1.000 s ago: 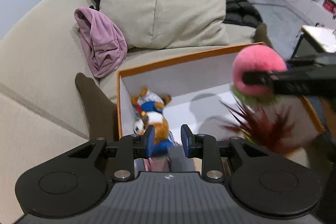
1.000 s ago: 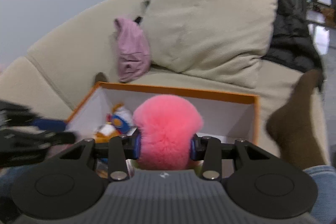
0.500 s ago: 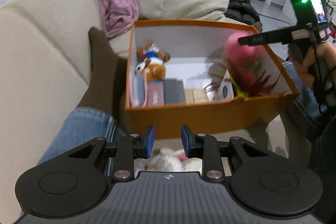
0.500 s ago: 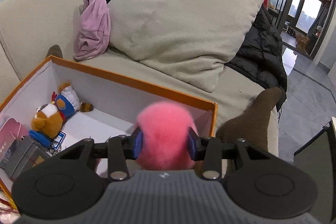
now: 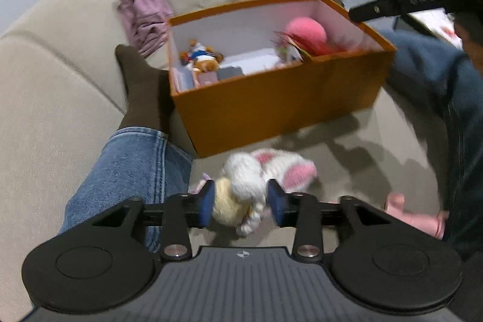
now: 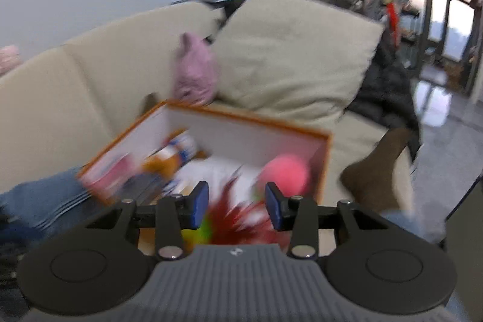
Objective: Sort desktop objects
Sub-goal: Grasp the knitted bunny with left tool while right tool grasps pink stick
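The white and pink bunny toy (image 5: 256, 171) lies on the sofa seat (image 5: 362, 147), in the lower middle of the left wrist picture. It is the next thing to be put away, I think. The left gripper (image 5: 240, 202) is right over it. Its two blue pads (image 5: 207, 202) stand apart, one on each side of the bunny's cream-colored end. The pads look very close to the fur, maybe touching it, but they are not squeezing it. So the left gripper is spread wide and holds nothing. The step in hand looks like reaching for the bunny. The next move would be to close the pads on the soft middle of the toy and lift it up to the box. The fur is squishy, so the pads may need to go in deep or the toy could slip out.

The orange box (image 5: 271, 107) sits just behind the bunny, in the middle of the same picture. Inside it, at the right, is the pink fluffy ball (image 5: 306, 33) with red feathers beside it. A small bear toy (image 5: 202, 61) lies at the left of the box.

In the right wrist picture, the right gripper (image 6: 237, 202) is above the near edge of the box, low in the middle of the frame. Its pads are apart with nothing between them. The pink ball lies in the box just past it, so that toy looks done.

A small pink thing (image 5: 413, 216) lies on the seat at the lower right of the left wrist picture. It is too blurry to name.
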